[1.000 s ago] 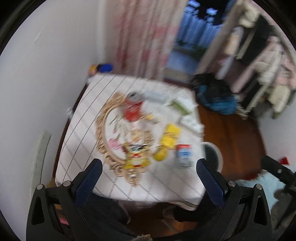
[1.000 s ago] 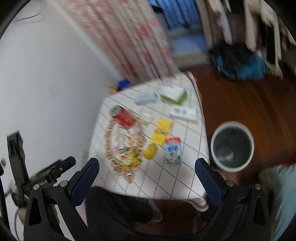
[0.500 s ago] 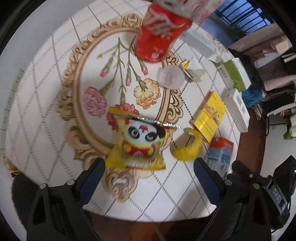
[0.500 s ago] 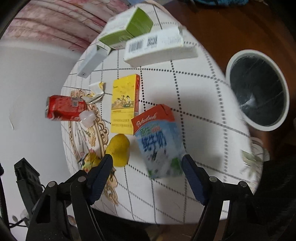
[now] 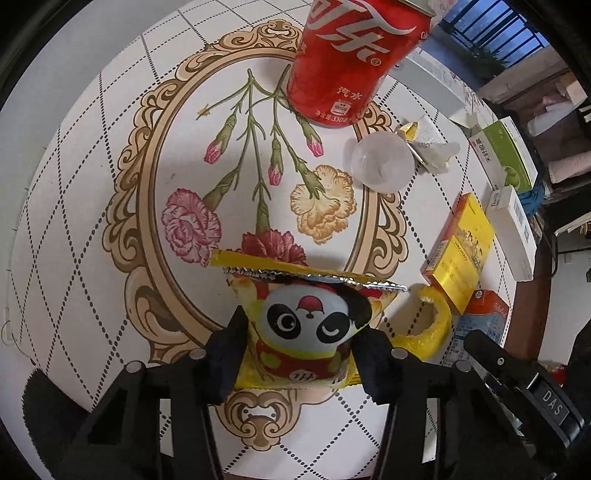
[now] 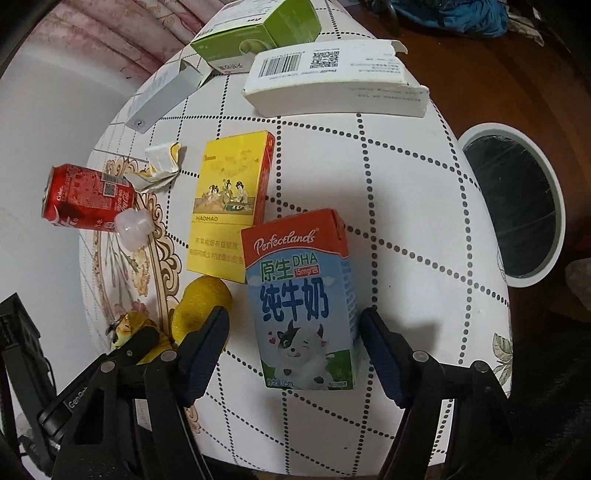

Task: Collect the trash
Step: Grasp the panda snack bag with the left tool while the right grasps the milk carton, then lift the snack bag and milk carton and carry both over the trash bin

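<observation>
My left hand-held gripper (image 5: pixel 299 347) is pinched onto the yellow panda snack bag (image 5: pixel 306 325), both dark pads pressing its sides where it lies on the lower edge of the ornate floral print on the desk (image 5: pixel 74 221). Just right of the bag I see a curl of yellow peel (image 5: pixel 424 325), and beyond that the yellow cigarette box (image 5: pixel 461 254). Farther up the print sit a small clear plastic cup (image 5: pixel 380 162) on its side and a crumpled paper scrap (image 5: pixel 432 147), with the red cola can (image 5: pixel 351 62) lying at the far edge. My right hand-held gripper (image 6: pixel 293 332) is spread wide around the milk carton (image 6: pixel 303 299), which lies flat on the checked cloth; the left pad stands clear of it, and I cannot tell if the right pad touches. The peel (image 6: pixel 201 306) lies just left of the carton, the cigarette box (image 6: pixel 231 203) just beyond it. Farther back are a white barcode box (image 6: pixel 332 85), a green box (image 6: pixel 258 33) and a grey open carton (image 6: pixel 166 96). Off the desk's right edge, on the wooden floor, stands the white-rimmed trash bin (image 6: pixel 517 199) with a black liner.
</observation>
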`<move>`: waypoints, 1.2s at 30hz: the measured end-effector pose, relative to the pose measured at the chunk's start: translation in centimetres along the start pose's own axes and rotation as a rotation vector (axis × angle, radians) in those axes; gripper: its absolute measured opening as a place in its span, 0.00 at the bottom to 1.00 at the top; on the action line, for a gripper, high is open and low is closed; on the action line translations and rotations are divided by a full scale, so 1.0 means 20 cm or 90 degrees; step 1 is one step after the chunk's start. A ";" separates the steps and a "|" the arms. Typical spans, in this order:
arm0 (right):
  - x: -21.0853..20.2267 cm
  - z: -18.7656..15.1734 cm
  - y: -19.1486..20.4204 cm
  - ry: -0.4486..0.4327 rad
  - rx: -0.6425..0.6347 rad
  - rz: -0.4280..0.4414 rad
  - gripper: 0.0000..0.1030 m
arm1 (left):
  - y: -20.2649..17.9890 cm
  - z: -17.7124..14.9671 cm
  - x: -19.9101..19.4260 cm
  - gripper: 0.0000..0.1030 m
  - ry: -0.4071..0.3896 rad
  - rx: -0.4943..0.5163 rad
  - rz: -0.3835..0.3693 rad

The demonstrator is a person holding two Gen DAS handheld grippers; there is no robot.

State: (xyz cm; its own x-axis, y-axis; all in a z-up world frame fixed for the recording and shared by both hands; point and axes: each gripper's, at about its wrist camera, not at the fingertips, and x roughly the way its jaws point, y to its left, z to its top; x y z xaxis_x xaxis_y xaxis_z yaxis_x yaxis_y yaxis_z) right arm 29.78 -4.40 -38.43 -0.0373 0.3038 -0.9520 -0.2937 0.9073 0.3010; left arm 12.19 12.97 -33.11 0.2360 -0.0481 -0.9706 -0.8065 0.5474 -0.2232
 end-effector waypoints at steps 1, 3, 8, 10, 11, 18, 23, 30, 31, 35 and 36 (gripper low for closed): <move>0.01 0.00 0.01 -0.001 -0.002 -0.006 0.71 | 0.00 0.00 0.00 0.47 -0.001 0.001 0.001; 0.01 0.00 0.02 -0.004 -0.005 -0.017 0.70 | 0.01 -0.01 -0.01 0.46 -0.004 0.002 0.002; 0.00 -0.01 0.03 -0.010 -0.005 -0.043 0.59 | -0.01 0.00 0.01 0.44 -0.012 0.008 0.003; 0.00 -0.02 0.03 -0.015 -0.007 -0.048 0.57 | 0.02 -0.01 0.04 0.43 -0.015 0.012 0.002; -0.01 -0.02 0.02 -0.017 -0.009 -0.047 0.57 | 0.01 -0.01 0.04 0.42 -0.016 0.015 0.002; -0.02 -0.03 -0.01 -0.017 -0.005 -0.030 0.56 | -0.01 -0.06 0.00 0.38 -0.028 0.031 0.020; -0.08 -0.07 -0.05 -0.017 0.001 0.009 0.56 | 0.04 -0.10 -0.06 0.38 -0.040 0.036 0.022; -0.20 -0.10 -0.07 -0.028 0.007 0.077 0.55 | 0.02 -0.15 -0.23 0.37 -0.079 0.059 0.012; -0.22 -0.10 -0.07 -0.030 0.007 0.088 0.55 | 0.01 -0.16 -0.25 0.37 -0.086 0.063 0.010; -0.29 -0.11 -0.11 -0.034 0.013 0.126 0.55 | -0.03 -0.17 -0.36 0.37 -0.111 0.081 -0.003; -0.31 -0.11 -0.11 -0.035 0.015 0.137 0.55 | -0.06 -0.17 -0.38 0.37 -0.116 0.084 -0.007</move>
State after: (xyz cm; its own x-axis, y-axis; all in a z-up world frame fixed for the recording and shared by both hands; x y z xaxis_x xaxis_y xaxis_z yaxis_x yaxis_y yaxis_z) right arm 28.52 -8.95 -33.31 -0.0445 0.5063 -0.8612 -0.2614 0.8261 0.4992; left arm 9.51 9.89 -25.79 0.3479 0.0906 -0.9331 -0.7283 0.6529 -0.2081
